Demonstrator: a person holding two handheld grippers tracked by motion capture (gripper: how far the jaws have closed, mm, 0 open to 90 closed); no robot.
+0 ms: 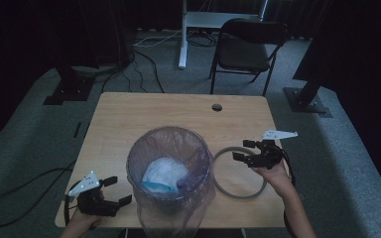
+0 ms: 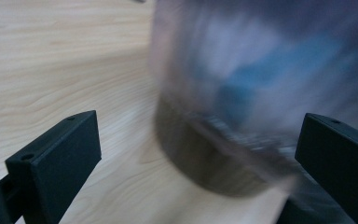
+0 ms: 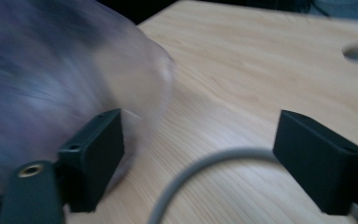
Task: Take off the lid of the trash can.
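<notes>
A waste bin (image 1: 174, 214) lined with a translucent purple bag stands at the table's front middle, with white and blue rubbish (image 1: 162, 176) inside. A grey ring (image 1: 238, 197) lies flat on the wooden table (image 1: 129, 114) just right of the bin. My left gripper (image 1: 120, 190) is at the front left, open, its jaws pointing at the bin's side; in the left gripper view the blurred bin (image 2: 261, 70) sits beyond the left gripper (image 2: 198, 140). My right gripper (image 1: 240, 150) hovers open above the ring's far edge. In the right gripper view the ring (image 3: 186, 175) curves below the empty right gripper (image 3: 198, 154), beside the bag (image 3: 51, 70).
A round cable hole (image 1: 217, 107) is near the table's far edge. Beyond the table stand a folding chair (image 1: 245, 49) and a white desk leg (image 1: 182, 34). Cables (image 1: 25, 193) trail on the carpet at the left.
</notes>
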